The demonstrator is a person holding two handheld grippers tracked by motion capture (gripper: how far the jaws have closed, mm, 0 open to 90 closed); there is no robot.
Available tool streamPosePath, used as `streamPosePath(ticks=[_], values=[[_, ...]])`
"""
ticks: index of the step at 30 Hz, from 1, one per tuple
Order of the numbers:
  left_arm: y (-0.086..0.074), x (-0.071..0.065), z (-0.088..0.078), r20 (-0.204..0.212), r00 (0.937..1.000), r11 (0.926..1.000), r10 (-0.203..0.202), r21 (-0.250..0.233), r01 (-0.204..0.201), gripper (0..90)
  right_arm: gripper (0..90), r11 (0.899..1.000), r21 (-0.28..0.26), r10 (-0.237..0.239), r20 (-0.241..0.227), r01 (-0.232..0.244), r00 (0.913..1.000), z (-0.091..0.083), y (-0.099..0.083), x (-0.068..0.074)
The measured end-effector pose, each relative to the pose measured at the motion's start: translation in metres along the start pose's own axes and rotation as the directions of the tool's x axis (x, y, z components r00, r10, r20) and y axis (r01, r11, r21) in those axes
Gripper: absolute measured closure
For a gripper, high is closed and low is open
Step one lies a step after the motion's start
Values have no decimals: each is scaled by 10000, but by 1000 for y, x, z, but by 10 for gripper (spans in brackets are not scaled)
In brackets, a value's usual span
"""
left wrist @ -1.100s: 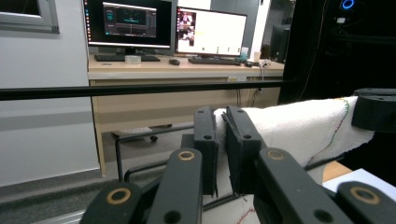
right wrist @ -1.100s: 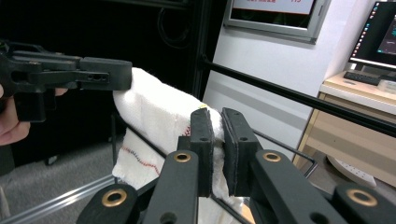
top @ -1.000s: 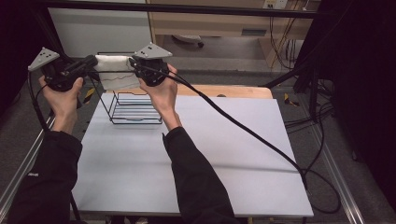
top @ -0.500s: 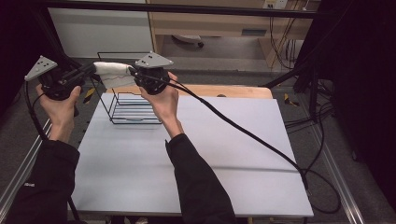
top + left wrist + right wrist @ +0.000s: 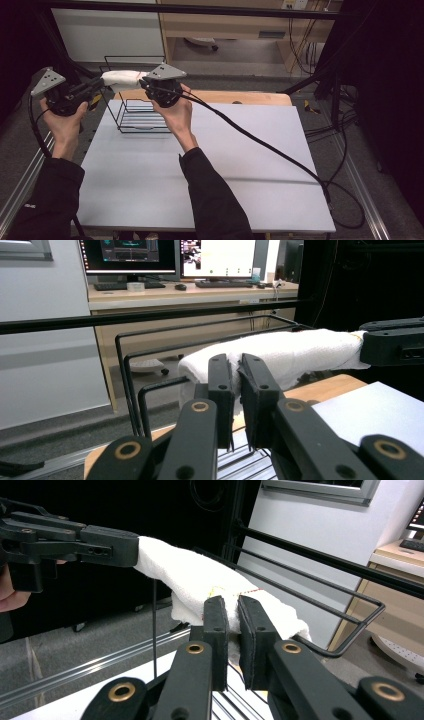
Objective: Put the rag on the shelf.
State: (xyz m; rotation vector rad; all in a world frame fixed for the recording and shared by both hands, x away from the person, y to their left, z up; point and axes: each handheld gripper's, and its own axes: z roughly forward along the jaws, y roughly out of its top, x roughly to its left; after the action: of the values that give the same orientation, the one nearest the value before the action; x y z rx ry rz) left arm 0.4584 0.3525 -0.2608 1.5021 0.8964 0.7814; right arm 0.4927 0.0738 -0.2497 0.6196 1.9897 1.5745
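Note:
A white folded towel (image 5: 122,78) hangs stretched between both grippers, above the top bars of a black wire rack (image 5: 135,107) at the table's far left. My left gripper (image 5: 98,84) is shut on the towel's left end; in the left gripper view its jaws pinch the towel (image 5: 280,352) at my left gripper (image 5: 236,371). My right gripper (image 5: 144,83) is shut on the other end; in the right gripper view my right gripper (image 5: 232,611) pinches the towel (image 5: 195,575). The other hand's gripper (image 5: 90,542) grips the far end there.
The white table (image 5: 240,150) has a wooden strip (image 5: 240,96) along its far edge. A thick black cable (image 5: 260,142) trails from the right gripper across the table to its right edge. A desk with monitors (image 5: 175,255) stands behind the rack.
Both hands have shifted the towel slightly left and down toward the rack's top. Both grips remain the same.

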Motion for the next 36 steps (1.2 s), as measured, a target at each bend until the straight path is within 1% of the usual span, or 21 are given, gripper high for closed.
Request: streamPosePath(ticks=[4,7,11,13,15,16,18,20,21,23,25,29,32,36], values=[[1,0,-1,45,10000,10000,-9,92,9,829,835,10000,68,-37,-86,38,10000,0,-3,0],[6,0,-3,-17,10000,10000,-2,57,2,807,835,9999,114,-49,-115,50,9999,0,-5,-1],[19,1,-7,-129,9999,9999,-97,-134,95,781,835,9998,178,-88,-150,91,9998,0,-6,-1],[27,1,-7,-158,9999,9999,-48,-152,46,782,835,9998,178,-95,-150,97,9998,0,-7,-1],[34,0,-6,-110,9999,9999,-100,-141,99,796,835,9997,203,-115,-152,118,9998,0,-8,-1],[36,-1,-4,-94,9999,9999,-121,-64,121,811,835,9997,224,-128,-159,131,9998,0,-8,0],[40,-2,2,-63,9998,9996,-166,246,168,852,834,9996,235,-130,-167,134,9998,0,-8,-1],[42,-2,8,59,9996,9978,-267,616,263,883,834,9996,234,-134,-170,138,9998,0,-8,-1],[41,-3,10,151,9994,9966,-322,768,309,894,834,9996,235,-141,-170,145,9998,0,-8,-1],[37,-5,12,307,9991,9946,-295,1008,263,899,834,9994,267,-209,-190,214,9996,0,-9,0],[31,-7,13,352,9992,9923,-196,1233,151,900,833,9992,276,-273,-217,279,9994,-1,-9,0],[18,-8,12,464,9988,9881,-153,1539,80,900,828,9988,323,-346,-295,355,9990,-1,-10,0],[11,-7,12,493,9986,9877,-175,1560,96,900,823,9986,372,-373,-345,385,9987,-1,-10,0],[7,-7,14,435,9989,9866,-145,1630,72,900,807,9985,403,-352,-366,367,9987,-1,-10,0]])
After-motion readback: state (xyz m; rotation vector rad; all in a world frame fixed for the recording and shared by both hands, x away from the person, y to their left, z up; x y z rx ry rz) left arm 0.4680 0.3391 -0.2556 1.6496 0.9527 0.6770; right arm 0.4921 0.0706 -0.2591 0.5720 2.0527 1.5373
